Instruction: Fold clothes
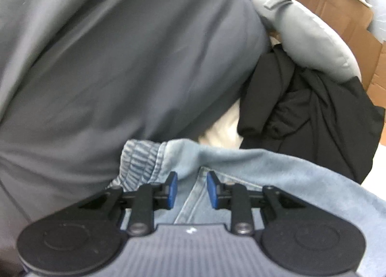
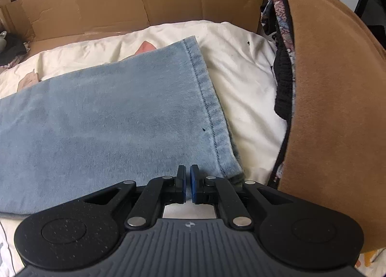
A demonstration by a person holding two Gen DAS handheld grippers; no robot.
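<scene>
Two grippers are hovering over the jeans (image 2: 108,113) on the bed, lower middle: left gripper (image 1: 191,189) gaping over the waistband, right gripper (image 2: 188,180) nearly clenched, empty. Hem's probably slipping if it misses.

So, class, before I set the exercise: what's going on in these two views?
A person with a handheld gripper in each hand is folding light blue jeans laid across a cream bedcover. The left gripper is at the elastic waistband, jaws apart with a denim seam between them but not pinched. The right gripper is over the hemmed leg end, jaws nearly closed with nothing visibly held. A black garment and a brown garment lie nearby.
</scene>
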